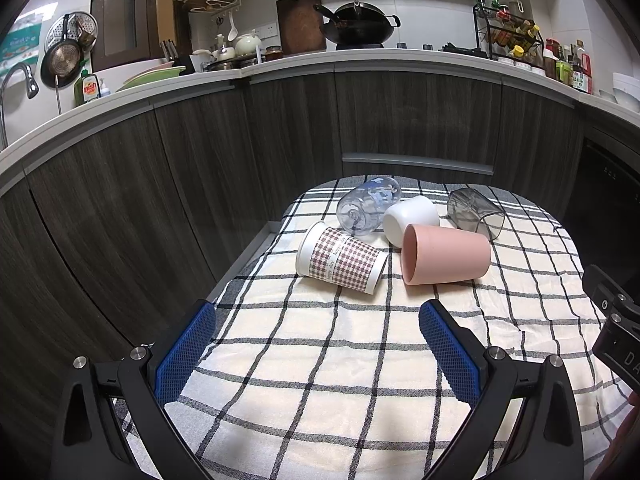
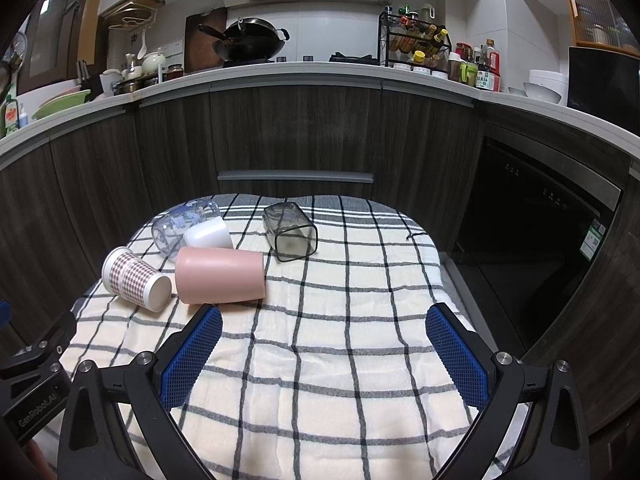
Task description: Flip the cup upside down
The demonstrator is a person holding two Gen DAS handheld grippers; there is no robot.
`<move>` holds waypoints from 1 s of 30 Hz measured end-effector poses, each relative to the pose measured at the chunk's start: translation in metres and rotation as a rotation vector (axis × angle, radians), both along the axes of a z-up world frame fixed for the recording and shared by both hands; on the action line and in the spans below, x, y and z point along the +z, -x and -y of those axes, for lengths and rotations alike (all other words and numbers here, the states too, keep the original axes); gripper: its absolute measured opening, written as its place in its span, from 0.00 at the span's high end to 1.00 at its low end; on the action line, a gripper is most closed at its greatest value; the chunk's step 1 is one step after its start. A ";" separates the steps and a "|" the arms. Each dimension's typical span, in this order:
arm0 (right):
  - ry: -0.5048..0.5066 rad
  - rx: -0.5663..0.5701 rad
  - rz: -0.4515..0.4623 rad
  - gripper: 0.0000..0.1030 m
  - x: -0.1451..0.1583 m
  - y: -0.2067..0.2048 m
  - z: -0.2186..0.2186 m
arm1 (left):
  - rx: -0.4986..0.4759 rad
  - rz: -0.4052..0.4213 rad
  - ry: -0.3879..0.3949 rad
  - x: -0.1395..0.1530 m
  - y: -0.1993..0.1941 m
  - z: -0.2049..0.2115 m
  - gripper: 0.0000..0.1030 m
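Several cups lie on their sides on a checked cloth [image 1: 320, 380] [image 2: 340, 360]: a pink cup [image 1: 446, 254] [image 2: 220, 276], a houndstooth paper cup [image 1: 340, 258] [image 2: 134, 278], a white cup [image 1: 410, 220] [image 2: 208, 234], a clear printed glass [image 1: 366, 206] [image 2: 180, 224] and a smoky square glass [image 1: 474, 212] [image 2: 292, 232]. My left gripper [image 1: 318, 316] is open and empty, short of the paper and pink cups. My right gripper [image 2: 324, 320] is open and empty, just right of the pink cup's base.
Dark wood cabinets [image 1: 280, 128] [image 2: 300, 136] stand close behind the table under a white counter with a wok [image 1: 360, 26], spice rack [image 2: 416, 40] and dishes. The right gripper's body shows at the left view's right edge [image 1: 616, 328]; the left one's at the right view's left edge [image 2: 36, 384].
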State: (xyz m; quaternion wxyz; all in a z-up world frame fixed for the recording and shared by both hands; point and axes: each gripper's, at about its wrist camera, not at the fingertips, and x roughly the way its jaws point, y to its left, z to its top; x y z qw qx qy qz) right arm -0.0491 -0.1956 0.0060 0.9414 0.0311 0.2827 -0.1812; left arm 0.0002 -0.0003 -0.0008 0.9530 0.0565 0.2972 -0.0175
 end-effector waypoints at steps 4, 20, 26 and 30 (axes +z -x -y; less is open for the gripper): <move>-0.001 0.001 0.000 0.01 0.000 0.000 0.000 | 0.003 0.000 -0.001 -0.002 0.002 0.000 0.00; -0.002 0.003 -0.008 0.01 -0.004 -0.001 -0.004 | 0.013 -0.025 -0.017 -0.001 0.000 -0.001 0.00; 0.013 0.031 -0.021 0.01 -0.007 -0.004 -0.016 | 0.042 0.007 0.019 0.001 -0.001 -0.008 0.00; 0.022 0.077 -0.030 0.01 -0.002 -0.011 -0.019 | 0.060 0.049 0.033 0.003 -0.002 -0.013 0.00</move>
